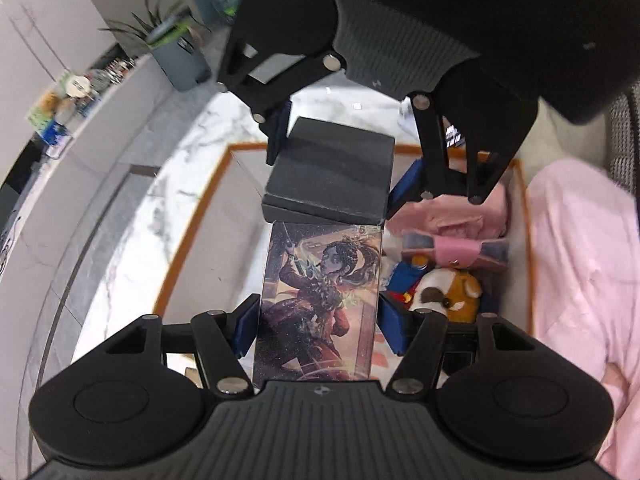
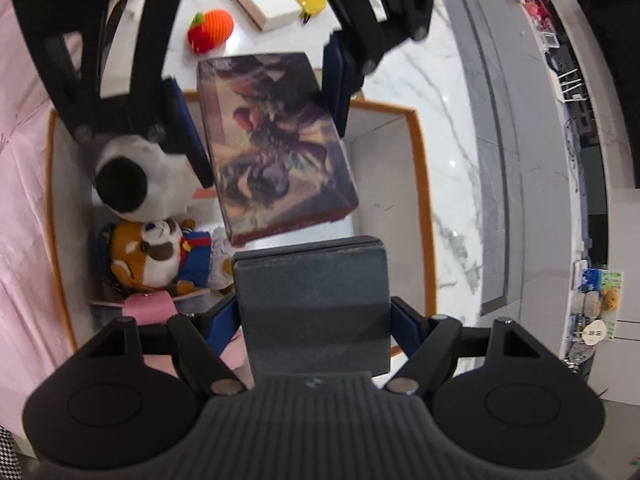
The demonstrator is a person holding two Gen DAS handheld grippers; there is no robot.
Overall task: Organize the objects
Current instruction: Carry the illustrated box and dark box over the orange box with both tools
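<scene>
Left wrist view is filled, from largest to smallest, by a white cardboard storage box with an orange rim [image 1: 188, 236] across the centre, a pink quilted blanket [image 1: 580, 260] at the right edge, and the two held items in mid-frame. The left gripper [image 1: 318, 322] is clamped on a flat rectangular box printed with a fantasy figure illustration [image 1: 320, 300], its blue pads against both long edges. Just above it, the right gripper [image 1: 344, 152] is closed around a dark grey rectangular case [image 1: 332, 168]; the two items look end to end, possibly touching.

Both hang over the box's bare left half. At centre right inside it lie a brown-and-white plush animal [image 1: 448, 292] and a small pink snap pouch [image 1: 460, 250].

Right wrist view adds an orange crocheted fruit toy [image 2: 212, 30] on the marble tabletop [image 2: 404, 76], upper left.

My worry: the grippers face each other closely, so lowering together could knock linkages or jam one item against the other, tilting it onto the plush.
</scene>
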